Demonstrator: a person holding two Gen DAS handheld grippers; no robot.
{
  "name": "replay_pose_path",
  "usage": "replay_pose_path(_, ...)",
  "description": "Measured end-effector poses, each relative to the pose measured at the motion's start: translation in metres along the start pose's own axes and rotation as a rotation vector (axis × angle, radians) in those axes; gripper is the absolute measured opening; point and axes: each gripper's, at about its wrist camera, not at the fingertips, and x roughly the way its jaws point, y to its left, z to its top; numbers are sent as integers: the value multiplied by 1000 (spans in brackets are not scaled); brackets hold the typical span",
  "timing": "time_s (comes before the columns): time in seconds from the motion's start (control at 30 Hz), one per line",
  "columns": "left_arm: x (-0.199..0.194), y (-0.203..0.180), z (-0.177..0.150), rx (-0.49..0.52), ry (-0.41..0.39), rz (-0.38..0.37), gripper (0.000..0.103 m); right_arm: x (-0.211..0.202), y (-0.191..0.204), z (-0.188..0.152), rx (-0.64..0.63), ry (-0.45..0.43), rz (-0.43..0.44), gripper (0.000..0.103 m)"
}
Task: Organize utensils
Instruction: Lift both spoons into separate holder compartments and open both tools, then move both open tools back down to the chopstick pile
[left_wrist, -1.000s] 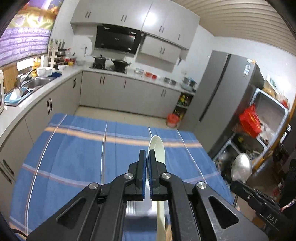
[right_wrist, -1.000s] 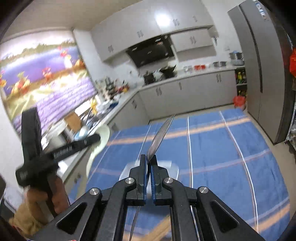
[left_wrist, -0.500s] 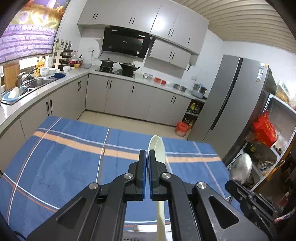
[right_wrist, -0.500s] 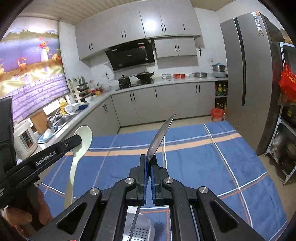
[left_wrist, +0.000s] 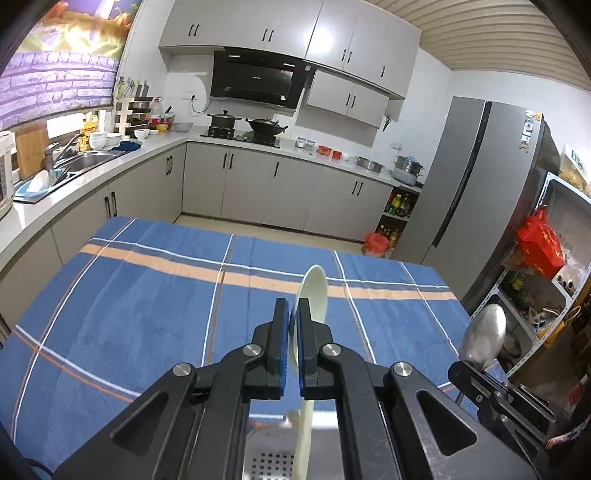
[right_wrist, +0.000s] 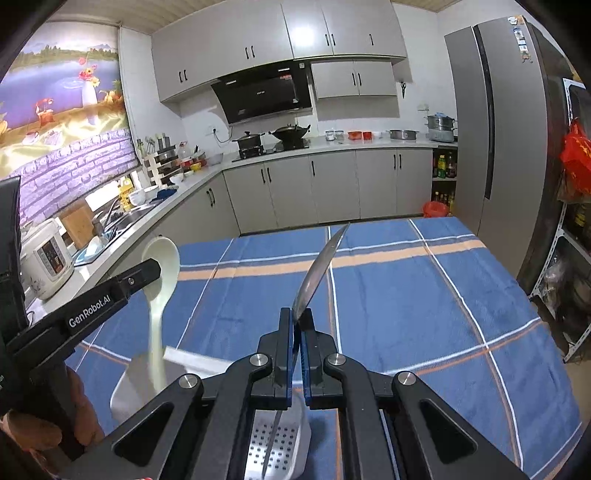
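1. Your left claw (left_wrist: 291, 325) is clenched on the cream plastic spoon (left_wrist: 314, 295). Its long axis runs steeply upright: bowl up, above the fingertips, handle down toward the white perforated holder (right_wrist: 273, 446).
2. Seen from the right wrist, the spoon's bowl is smooth and pale, and its handle end sits at the holder's rim.
3. Your right claw (right_wrist: 297, 328) is clenched on the metal spoon (right_wrist: 317, 273). Its shiny bowl, edge-on, tilts up and away over the desk (right_wrist: 406, 295); its thin handle points down into the holder.
4. The holder stands on the blue plaid cloth at the near edge of the desk, below both claws.
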Motion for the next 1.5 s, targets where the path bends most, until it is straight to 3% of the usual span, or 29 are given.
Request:
replay_pose_path(0.4,-23,2,-6,-20,-7,25,12,-10,-1,-16,-16,45,-11,5)
replay_pose_path(0.5,-30,1,-6,-25,-13,34,28,-13,0,-18,-19,57,-10,6)
replay_pose_path(0.57,-37,1,-6,-25,-28,45,41,-15,-1,-19,-19,61,-10,16)
replay_pose_path(0.63,-45,0,-5,-30,-45,51,49,-21,0,-17,-19,55,-7,36)
replay_pose_path(0.87,-83,5,4,-62,-70,50,56,-47,2,-13,-21,29,-1,45)
replay_pose_path(1.0,-116,11,2,-94,-75,68,61,-76,0,-16,-14,2,-2,61)
replay_pose_path(1.13,-145,14,-20,-111,-17,69,66,-104,-19,-42,8,36,-13,67)
replay_pose_path(1.37,-142,4,-95,-51,245,31,67,-115,-69,-131,135,284,5,67)
replay_pose_path(1.5,-125,-14,-133,39,363,-33,67,-116,-72,-155,159,357,44,55)
